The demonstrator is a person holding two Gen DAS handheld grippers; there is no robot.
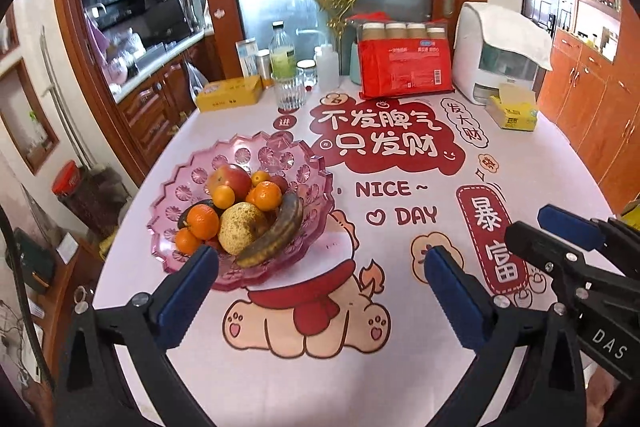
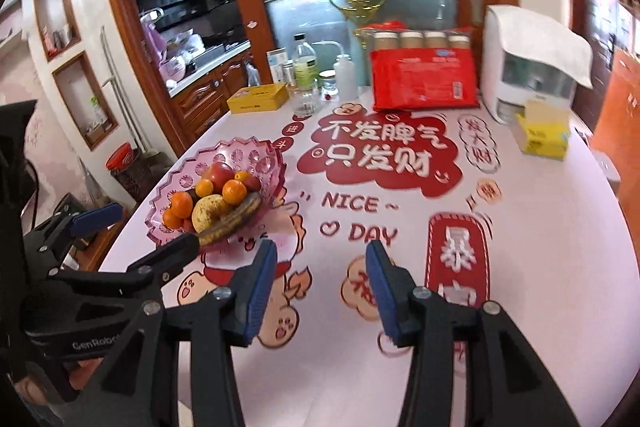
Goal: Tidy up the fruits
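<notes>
A pink glass bowl (image 1: 256,147) stands on the left half of the printed tablecloth (image 1: 400,327). It holds a red apple (image 1: 230,179), several oranges (image 1: 204,221), a speckled yellow pear (image 1: 242,227) and a browned banana (image 1: 276,235). My left gripper (image 1: 320,253) hovers just in front of the bowl, open wide, with nothing between its blue pads. To its right my right gripper (image 2: 320,247) is partly open over bare cloth and holds nothing. The right wrist view shows the bowl (image 2: 240,147) at upper left and the left gripper (image 2: 148,227) beside it.
Along the table's far edge stand a yellow box (image 1: 230,95), a ribbed glass (image 1: 290,91), a bottle (image 1: 282,51), a red package (image 1: 400,67), a white appliance under a towel (image 1: 496,55) and a yellow tissue box (image 1: 514,115). Wooden cabinets flank both sides.
</notes>
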